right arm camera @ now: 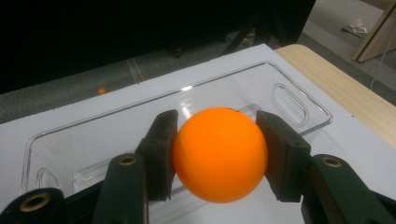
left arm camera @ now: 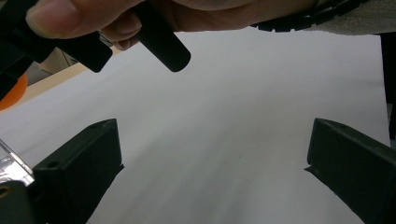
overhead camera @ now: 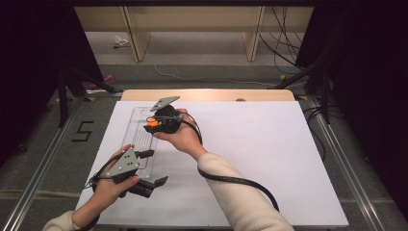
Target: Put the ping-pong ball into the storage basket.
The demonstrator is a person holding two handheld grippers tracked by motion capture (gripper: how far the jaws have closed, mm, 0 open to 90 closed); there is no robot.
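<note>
An orange ball (right arm camera: 219, 154) sits squeezed between the two black pads of my right gripper (right arm camera: 215, 142), held just above a clear plastic tray (right arm camera: 289, 100). From above, the right gripper (overhead camera: 151, 125) hovers with the ball (overhead camera: 153, 121) over the far half of the tray (overhead camera: 139, 144), which lies lengthwise on the left of the white sheet. My left gripper (overhead camera: 155, 167) rests by the tray's near end, jaws spread wide with nothing between them. In the left gripper view the left gripper (left arm camera: 212, 163) frames bare white sheet, with the other hand and a sliver of the ball (left arm camera: 8, 93) above.
The white sheet (overhead camera: 269, 159) covers the table, with a wooden edge (overhead camera: 207, 95) along the far side. Metal rails run down both sides on the floor, a "5" mark (overhead camera: 82, 131) to the left. Shelf legs and cables stand beyond the table.
</note>
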